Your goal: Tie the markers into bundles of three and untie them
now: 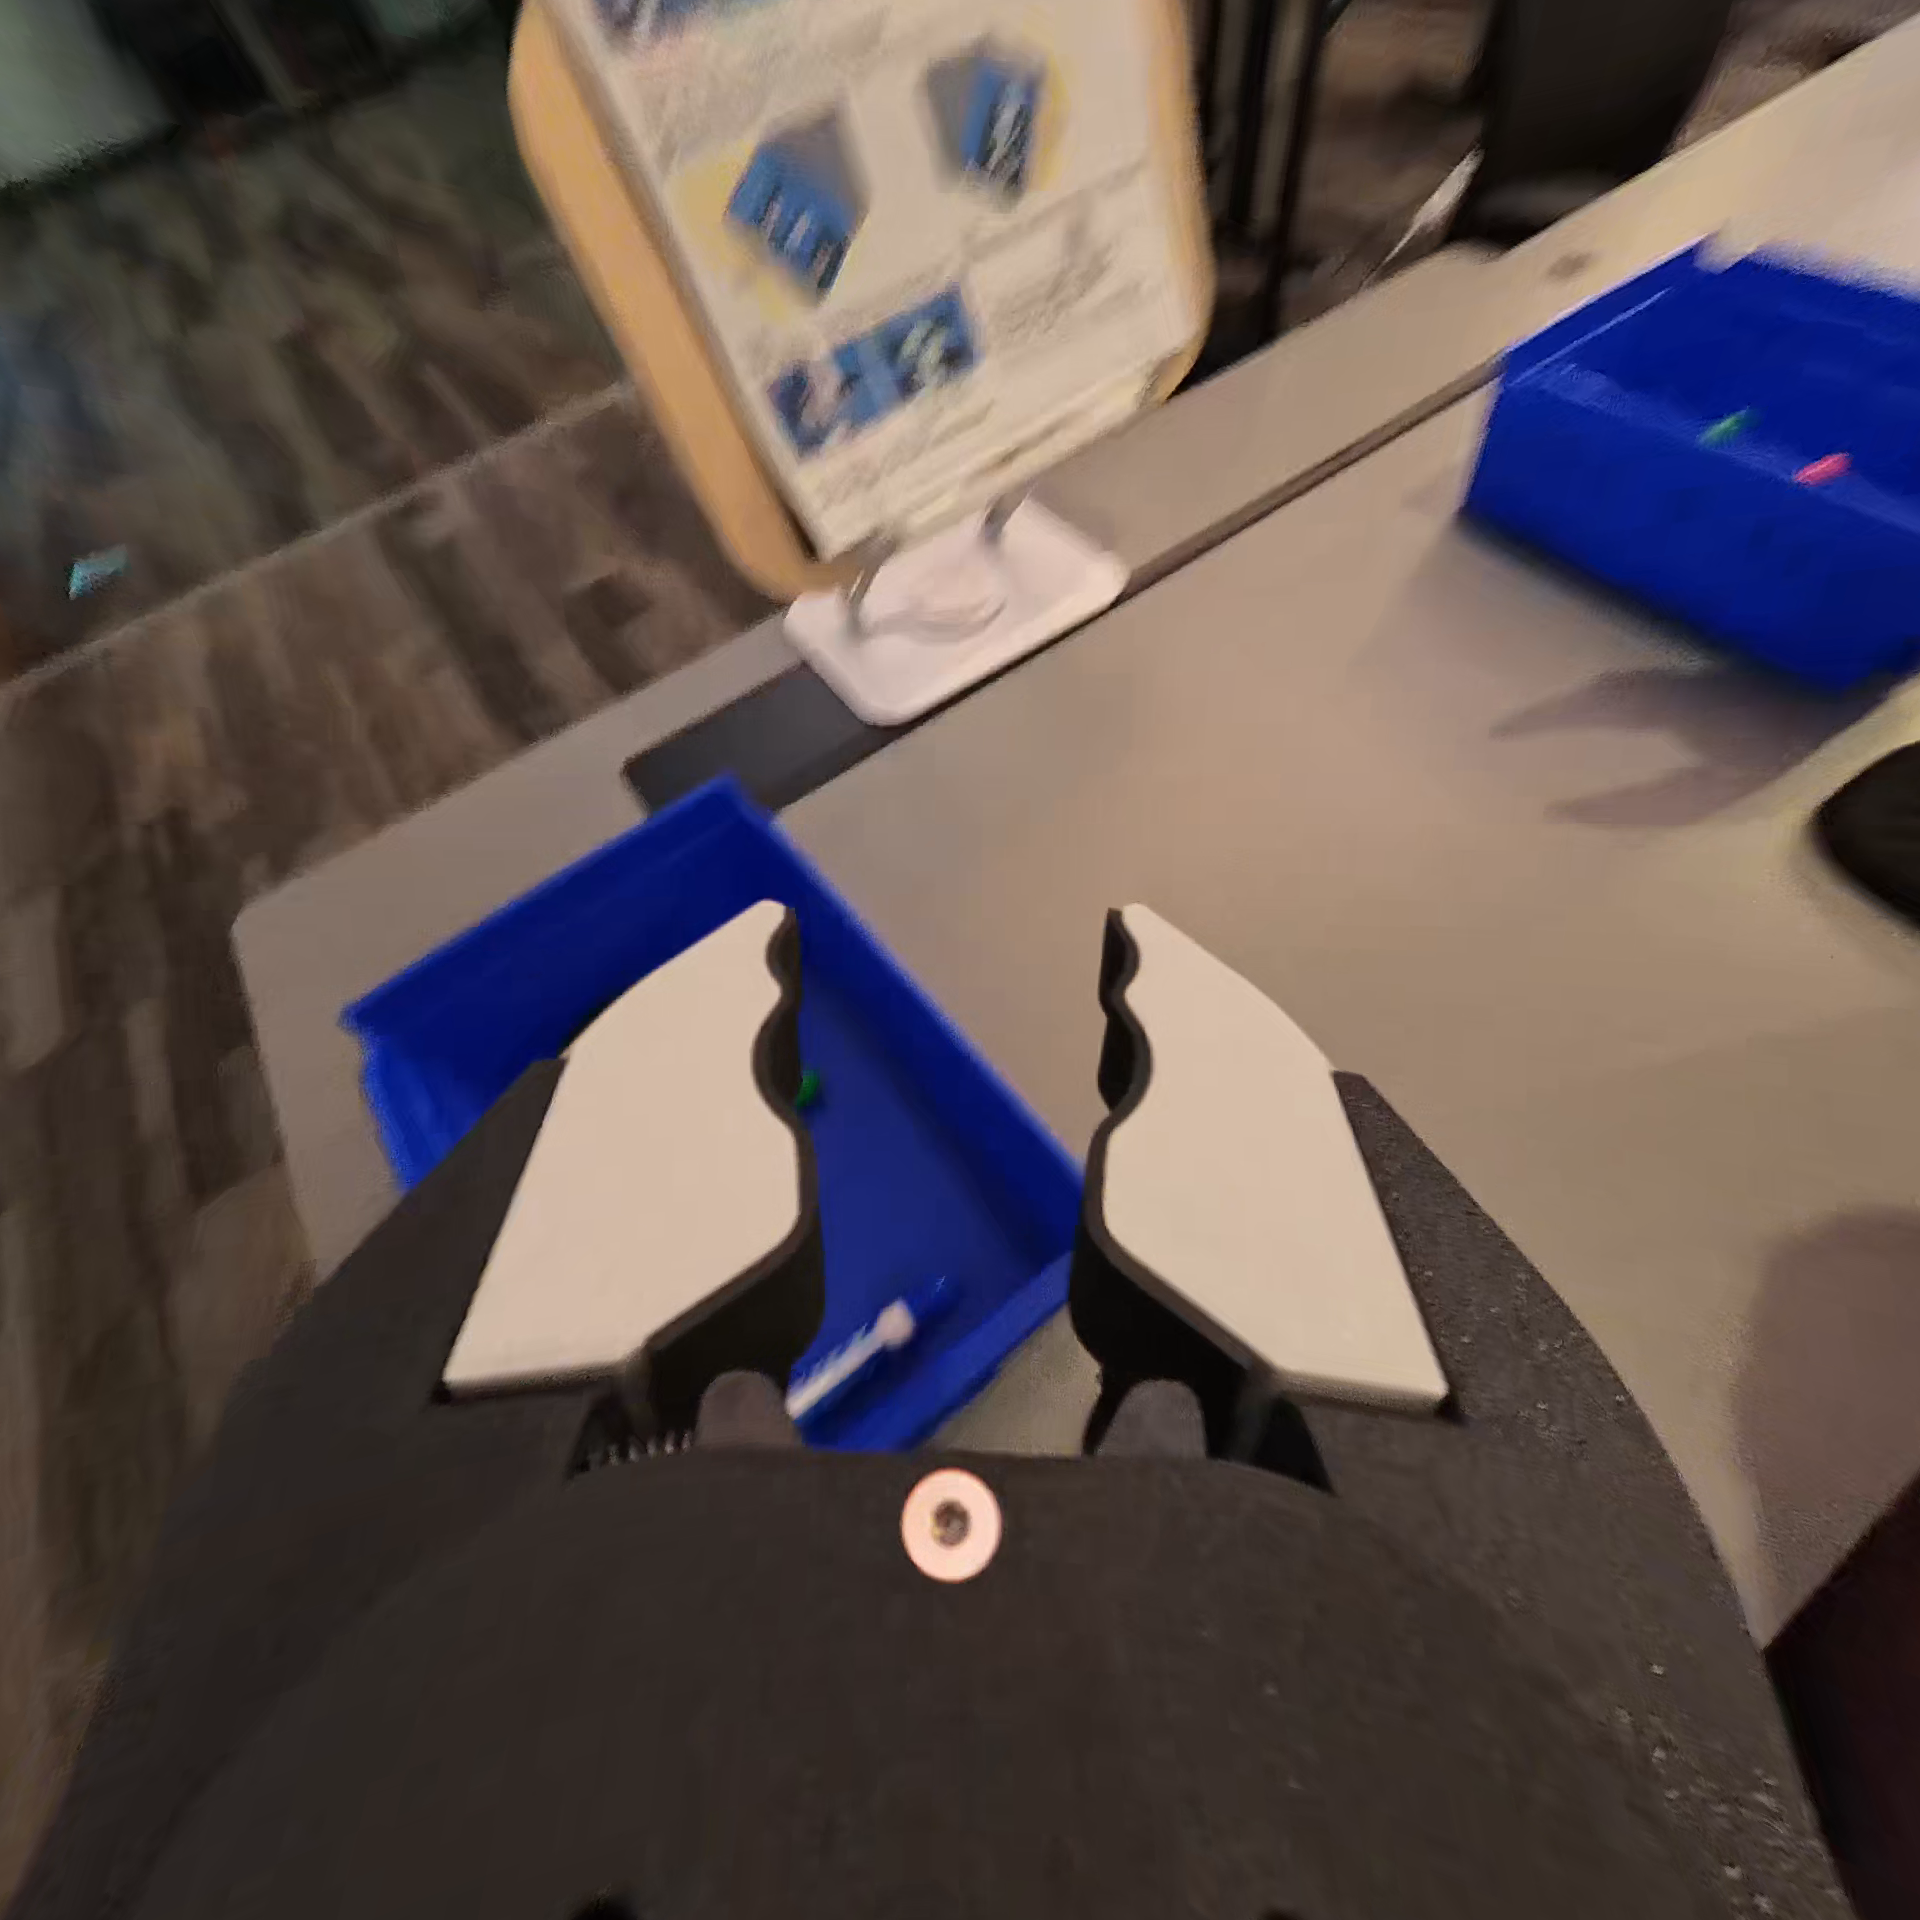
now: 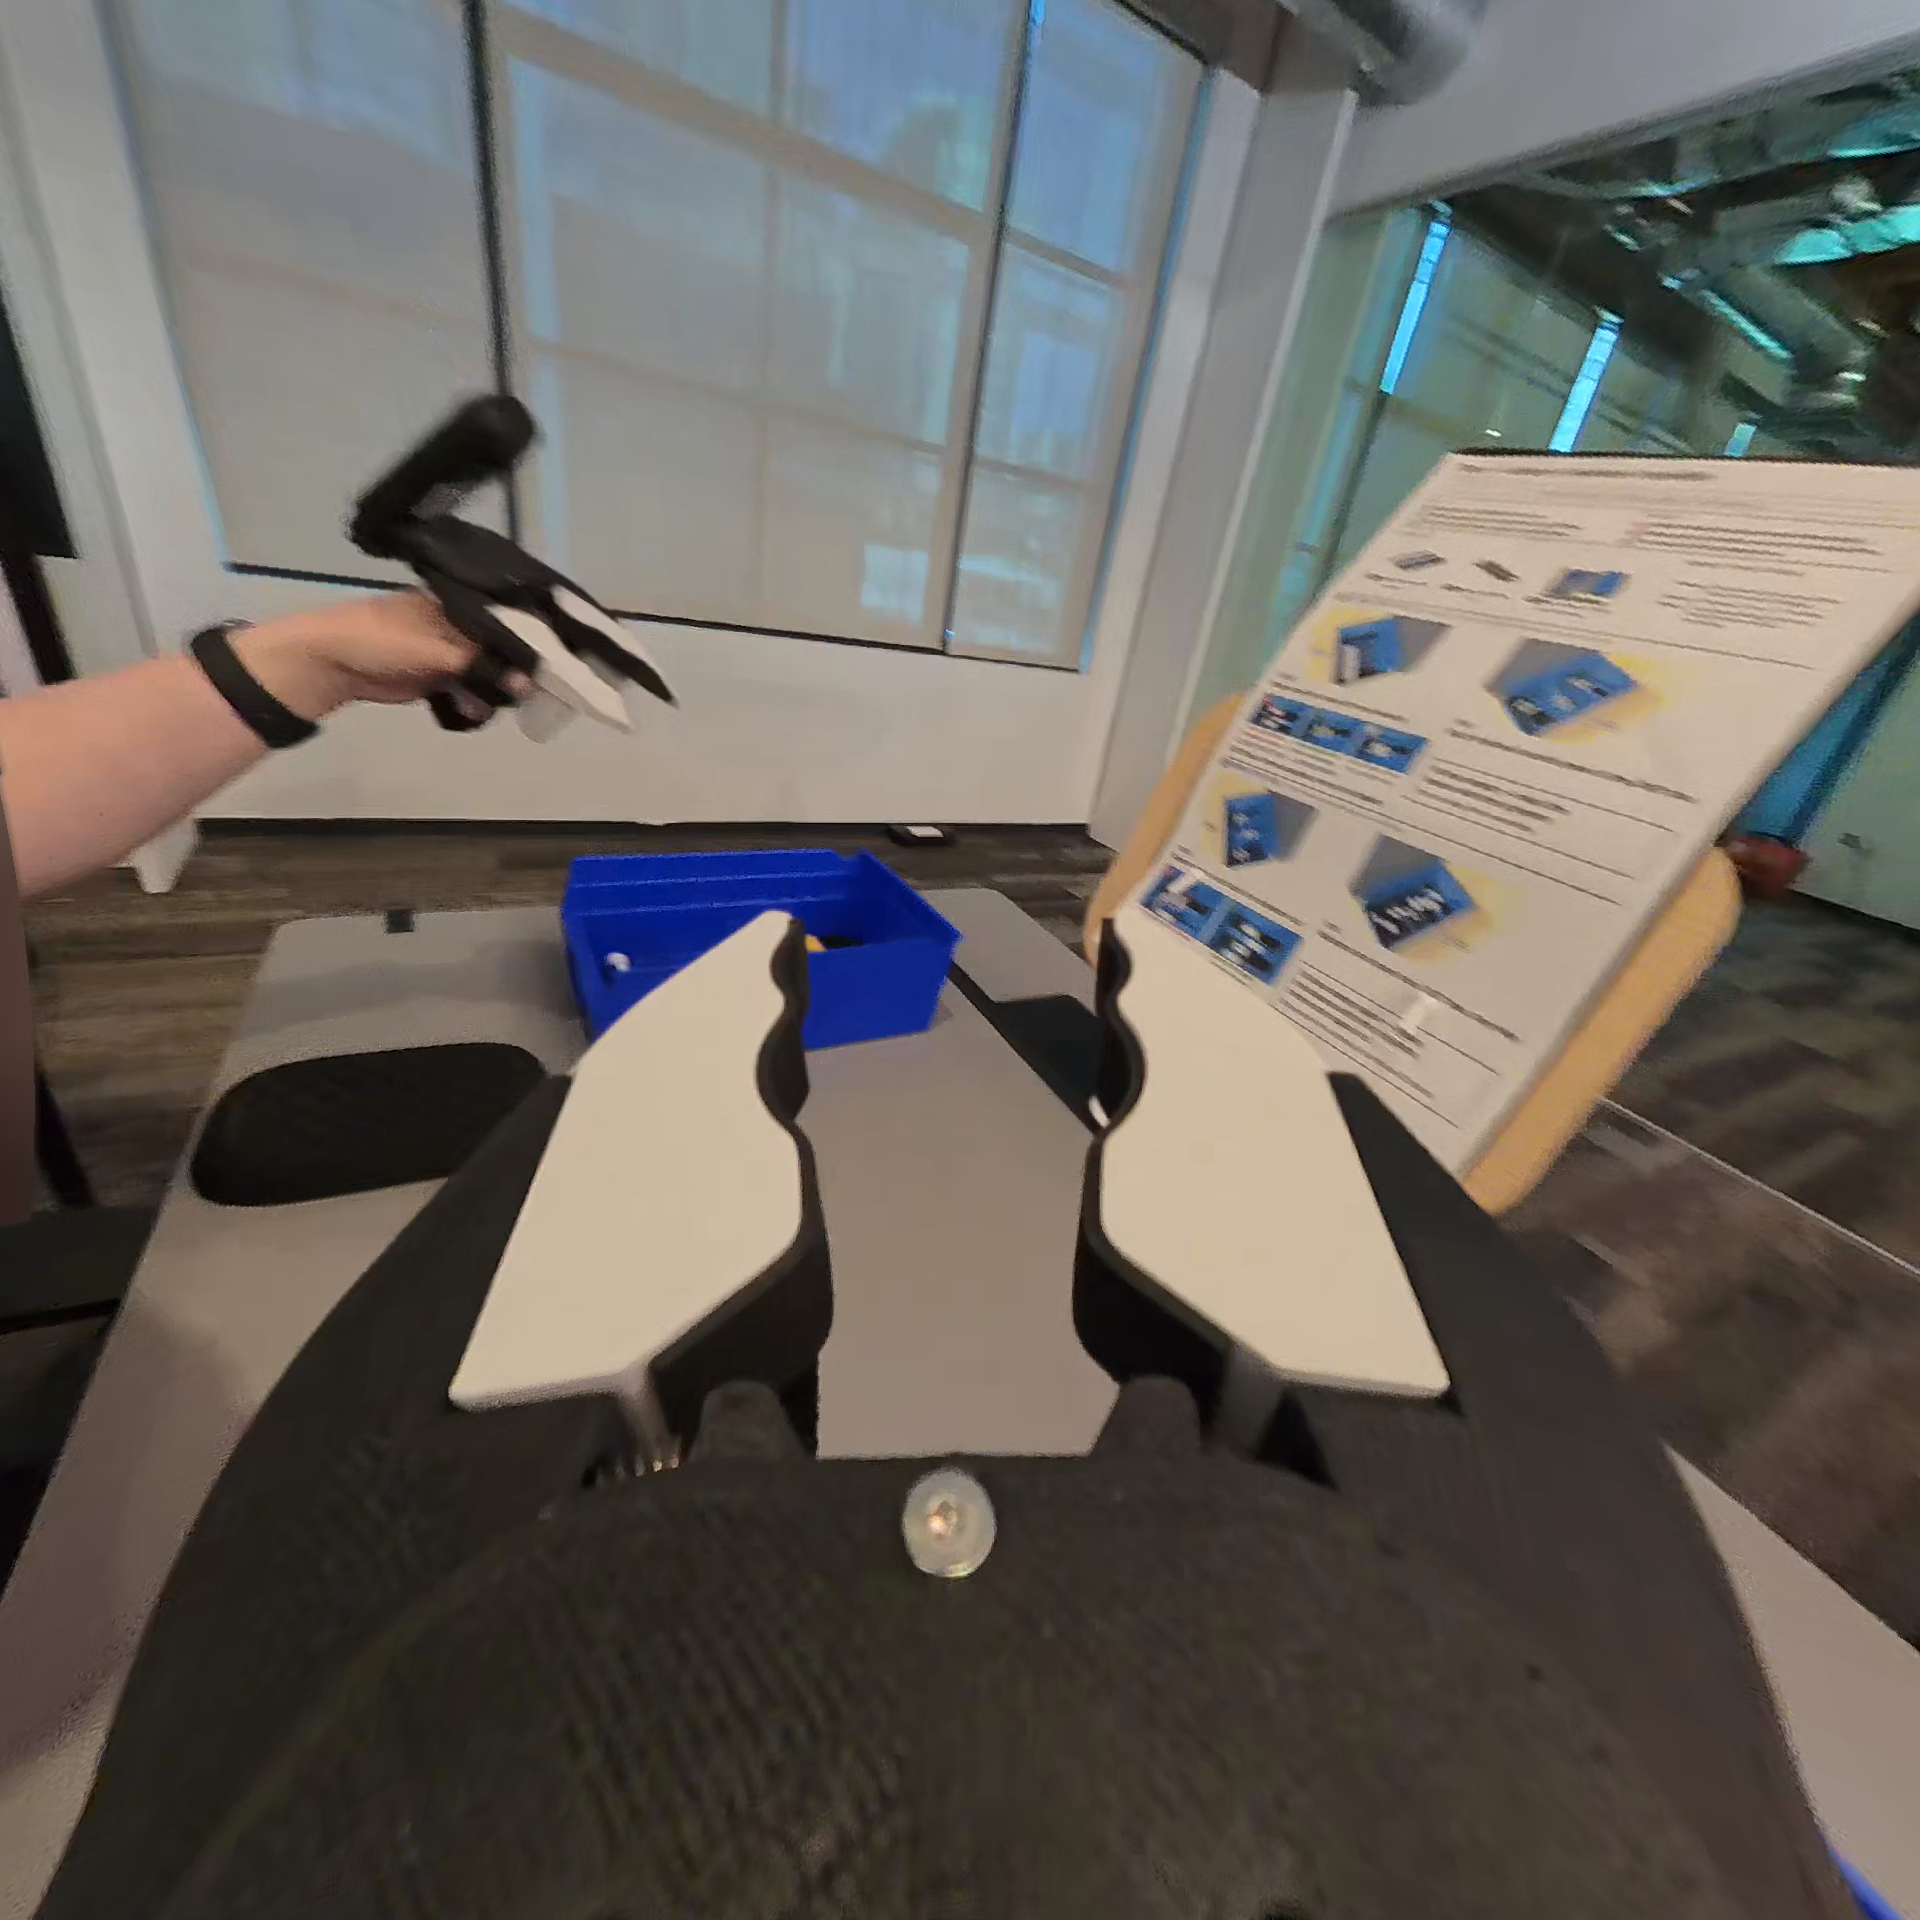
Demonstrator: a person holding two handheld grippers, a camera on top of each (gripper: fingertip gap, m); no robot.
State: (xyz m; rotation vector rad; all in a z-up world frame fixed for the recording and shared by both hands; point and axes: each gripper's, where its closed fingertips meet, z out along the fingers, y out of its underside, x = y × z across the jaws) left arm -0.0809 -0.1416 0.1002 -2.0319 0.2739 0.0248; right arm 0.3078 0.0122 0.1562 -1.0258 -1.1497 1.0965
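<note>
Both tongs released, empty — left tongs [image 1: 948, 925] over blue plastic bin [image 1: 935, 1174] at table [image 1: 1299, 831] corner. Step: fetching markers; next — dip in, grip white marker [image 1: 852, 1351]. Right tongs [image 2: 948, 935] idle.

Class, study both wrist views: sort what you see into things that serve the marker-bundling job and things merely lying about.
For the job:
- left gripper, jaws open
- right gripper, jaws open
- near blue bin with a white marker
- far blue bin

Lying about:
- instruction board on its stand
- black pad
- grey table
</note>
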